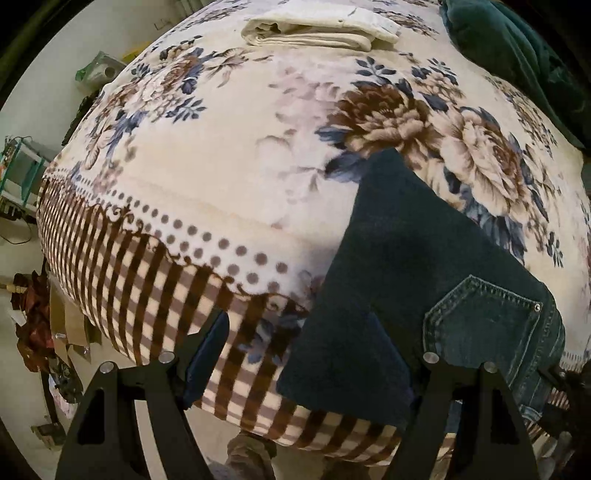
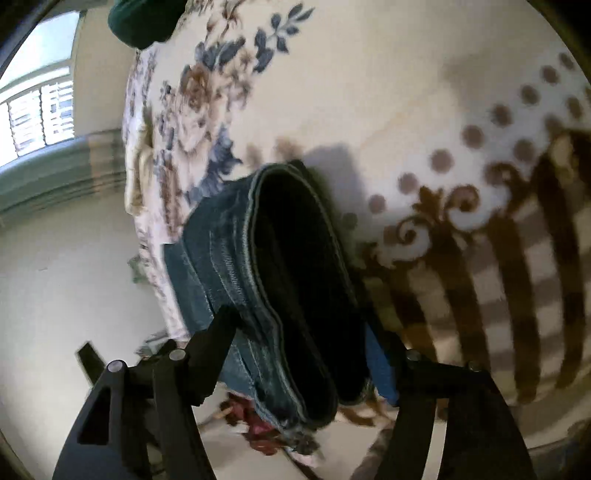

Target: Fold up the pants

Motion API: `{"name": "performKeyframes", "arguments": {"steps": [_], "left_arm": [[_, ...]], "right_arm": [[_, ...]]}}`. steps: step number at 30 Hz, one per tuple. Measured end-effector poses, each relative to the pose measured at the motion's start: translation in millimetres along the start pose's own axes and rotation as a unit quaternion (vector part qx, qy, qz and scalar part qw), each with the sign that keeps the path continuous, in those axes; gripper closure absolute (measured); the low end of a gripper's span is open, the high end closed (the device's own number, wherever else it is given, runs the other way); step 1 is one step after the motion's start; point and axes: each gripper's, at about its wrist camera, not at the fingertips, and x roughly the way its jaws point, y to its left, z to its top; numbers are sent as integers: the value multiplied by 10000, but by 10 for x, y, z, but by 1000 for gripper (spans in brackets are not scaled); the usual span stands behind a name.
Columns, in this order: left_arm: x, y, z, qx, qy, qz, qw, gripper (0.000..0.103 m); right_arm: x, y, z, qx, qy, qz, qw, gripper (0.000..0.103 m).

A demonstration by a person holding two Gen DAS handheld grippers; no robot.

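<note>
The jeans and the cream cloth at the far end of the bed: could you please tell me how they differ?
The jeans are dark blue denim; the cream cloth is pale and plain. The jeans lie near the bed's front edge, close to the tongs, while the cream cloth sits at the far end. The jeans show a stitched back pocket; the cream cloth shows stacked folded layers. Both rest on the floral blanket.

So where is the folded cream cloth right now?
The folded cream cloth lies at the top centre of the left wrist view, on the far side of the floral blanket, left of the dark green fabric.

Black fingers (image 1: pixel 125 413) with triangular cut-outs, silver round screws (image 1: pixel 431 357), blue pads (image 2: pixel 380 365).
</note>
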Motion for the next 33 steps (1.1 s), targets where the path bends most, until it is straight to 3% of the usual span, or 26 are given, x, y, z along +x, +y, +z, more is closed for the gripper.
{"name": "performKeyframes", "arguments": {"steps": [2,6,9,11,13,15,16,19,21,25,26,27,29,33], "left_arm": [[-16,-7,-5,26,-30,9,10000,27],[-46,1,21,42,-50,-42,10000,27],[-67,-7,81,14,-24,-252,9997,27],[-73,-50,135,33,-15,-405,9992,27],[-45,-142,212,107,70,-709,9974,27],[36,-226,302,118,226,-985,9948,27],[93,-267,355,136,287,-1101,9934,27],[256,-345,481,280,483,-1150,9918,27],[311,-359,534,333,507,-1166,9913,27],[401,-357,554,492,557,-1122,9909,27],[418,-344,551,501,574,-1138,9906,27],[432,-328,550,498,595,-1144,9904,27],[439,-288,537,444,625,-1164,9902,27],[441,-204,513,285,673,-1238,9896,27]], "right_arm": [[-100,125,-54,-350,-239,-251,9988,96],[-604,437,-231,-892,-1031,-661,9885,97],[-897,404,-214,-797,-1211,-704,9869,96],[-880,290,-139,-859,-991,-950,9868,96],[-683,64,-76,-649,-428,-918,9927,95],[-458,-118,-43,-380,118,-876,9954,74],[-405,-192,-40,-187,222,-796,9964,71],[-469,-334,-134,230,143,-338,9991,61],[-514,-439,-216,499,44,-93,9987,49],[-317,-656,-429,1094,259,163,9935,46],[-240,-704,-489,1264,343,237,9911,38],[-146,-726,-509,1474,383,396,9875,31],[14,-840,-562,1925,421,924,9760,31],[275,-880,-612,2224,505,1508,9619,29]]}}
